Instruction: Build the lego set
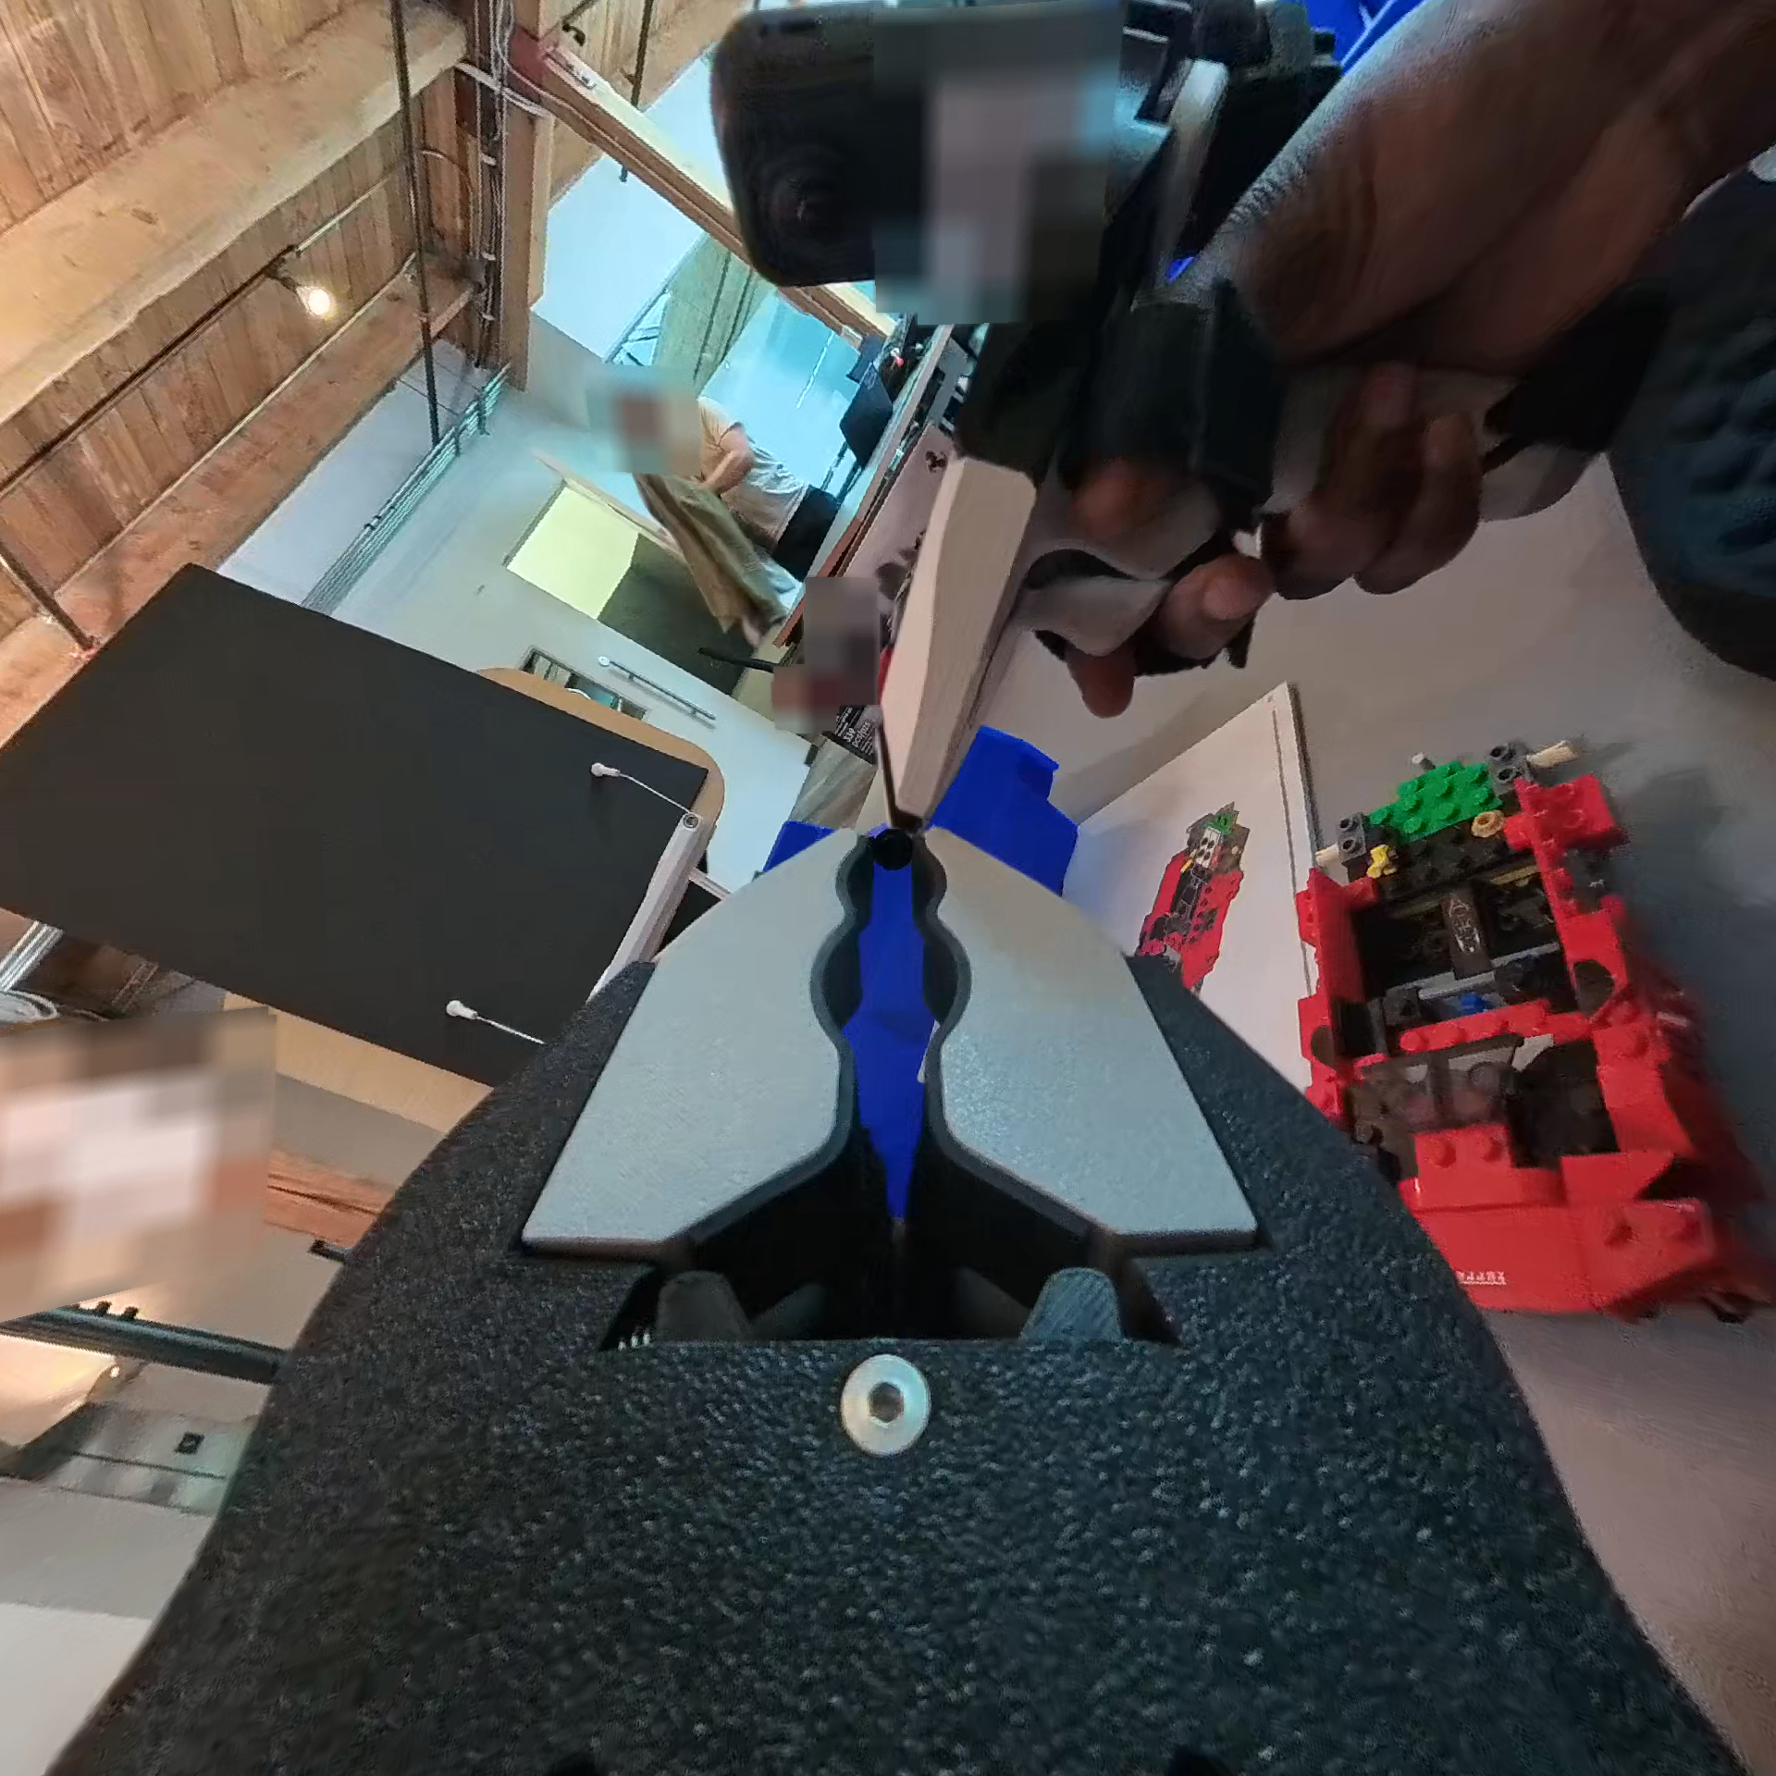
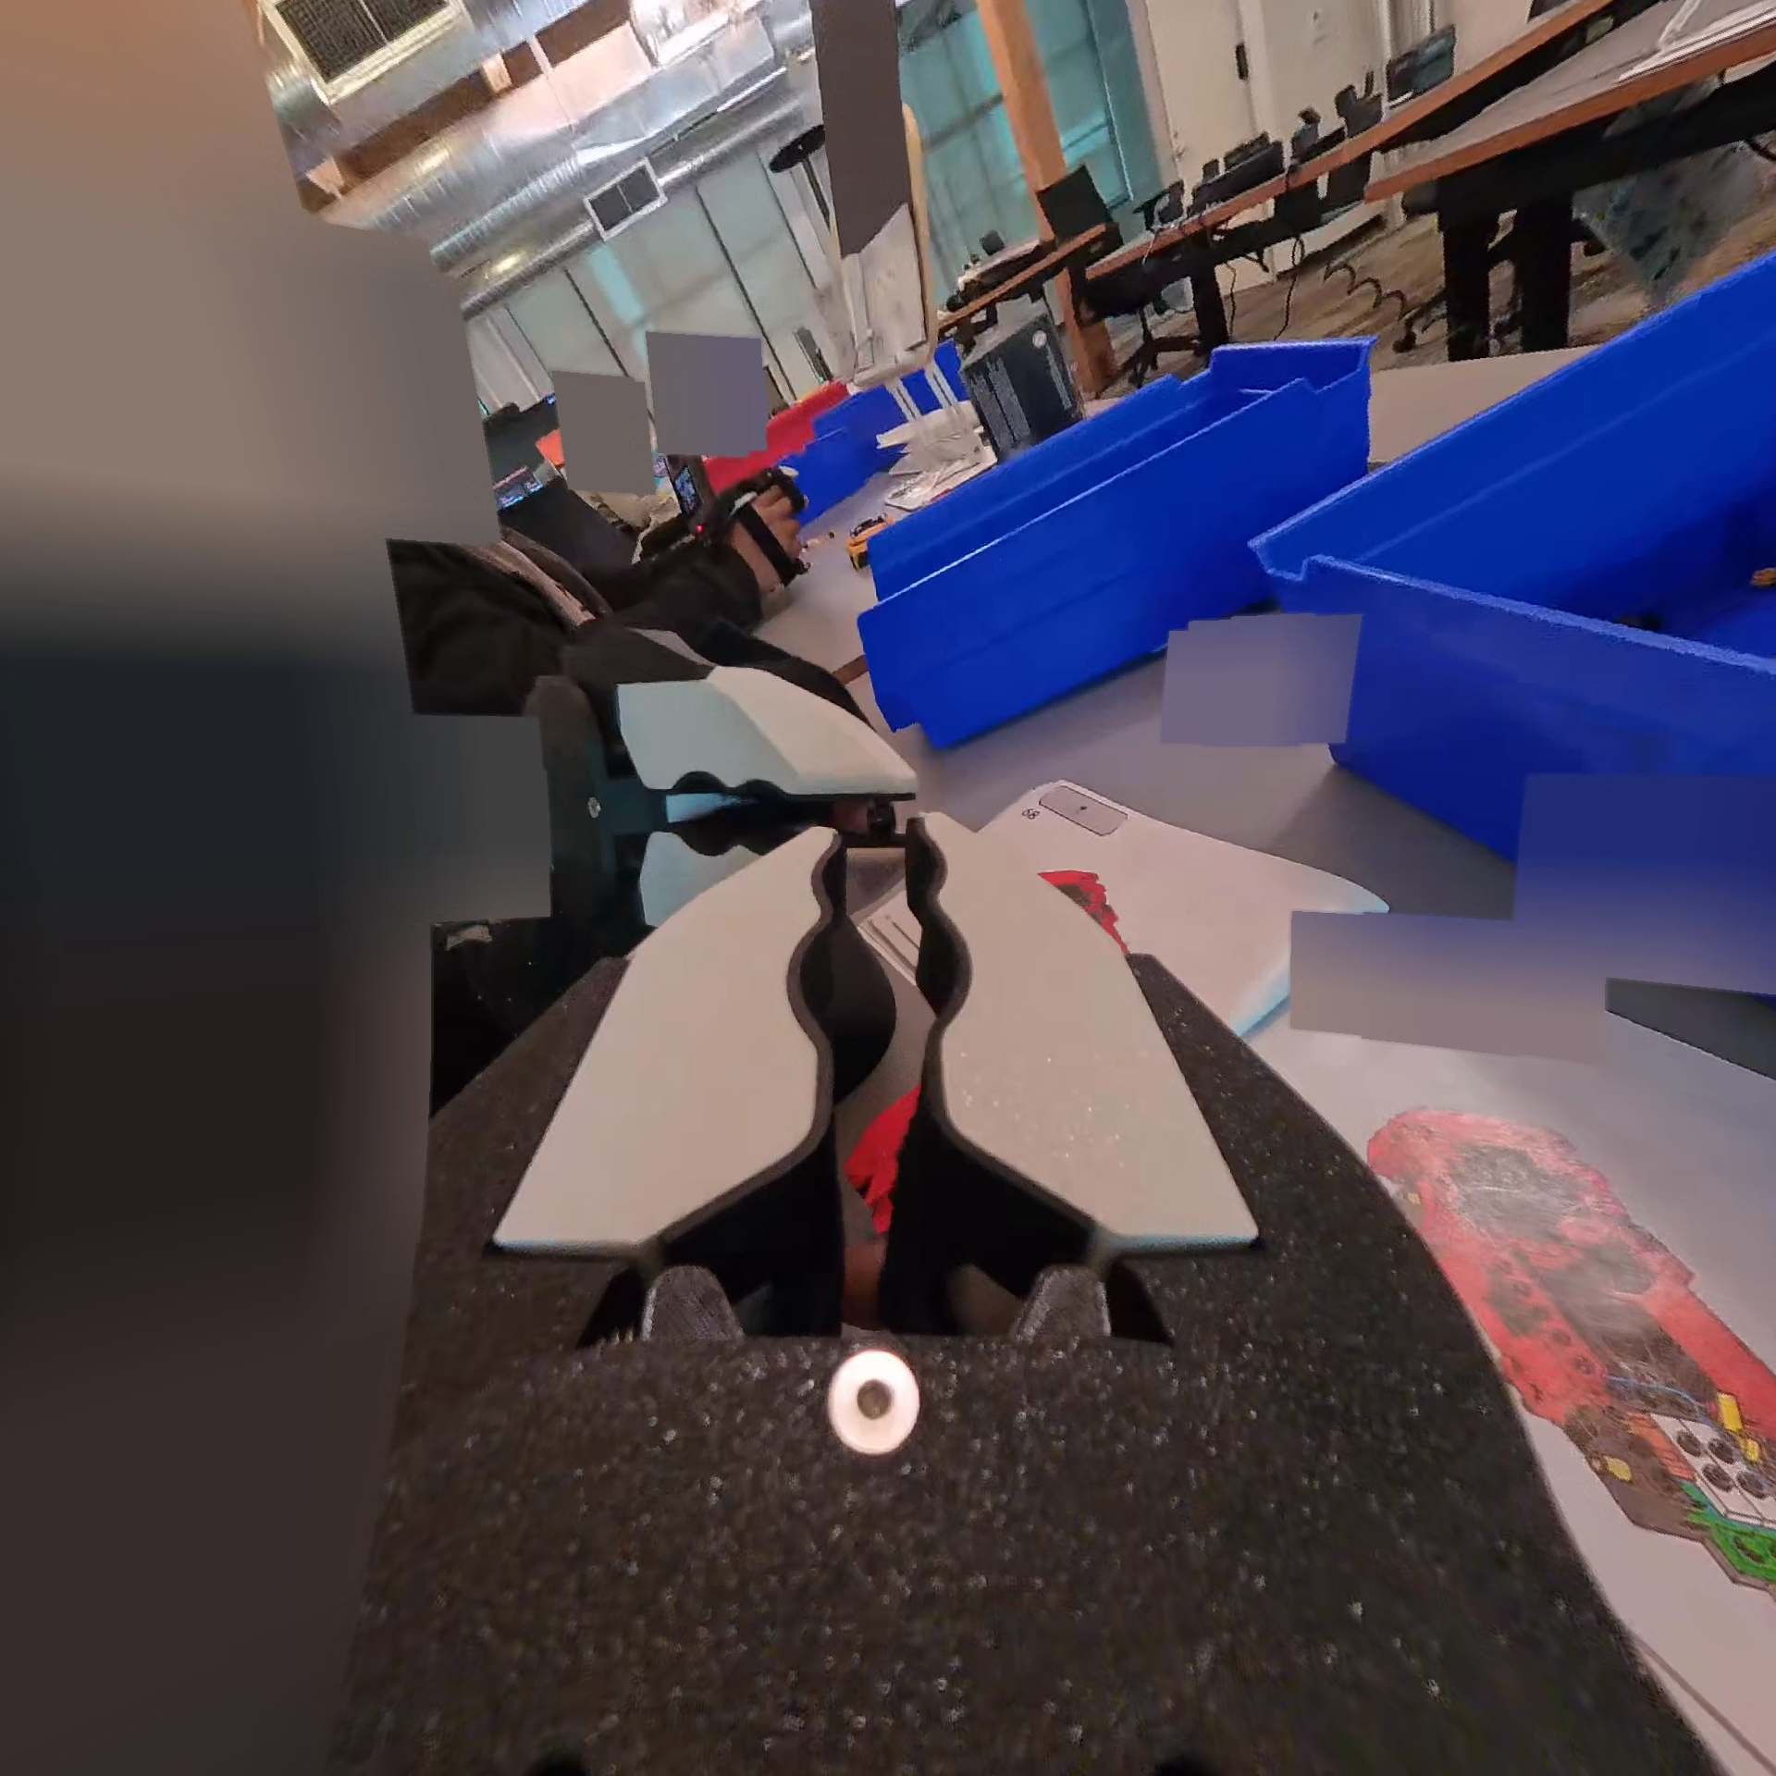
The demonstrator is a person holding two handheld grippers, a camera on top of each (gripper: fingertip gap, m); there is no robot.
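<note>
A small black piece point(image 1: 892, 850) is being pinched at the left gripper point(image 1: 894, 851) tips. It is being met by the right gripper point(image 2: 876, 834), narrowly parted; the red model point(image 1: 1499, 1048) is lying right of the left gripper.

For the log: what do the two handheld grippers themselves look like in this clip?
Both match: the left gripper and right gripper each have a black, grainy-textured body with a silver rivet near the middle, plus two flat pale-grey fingers with wavy black inner edges. In the left wrist view, the right gripper carries a black camera.
</note>
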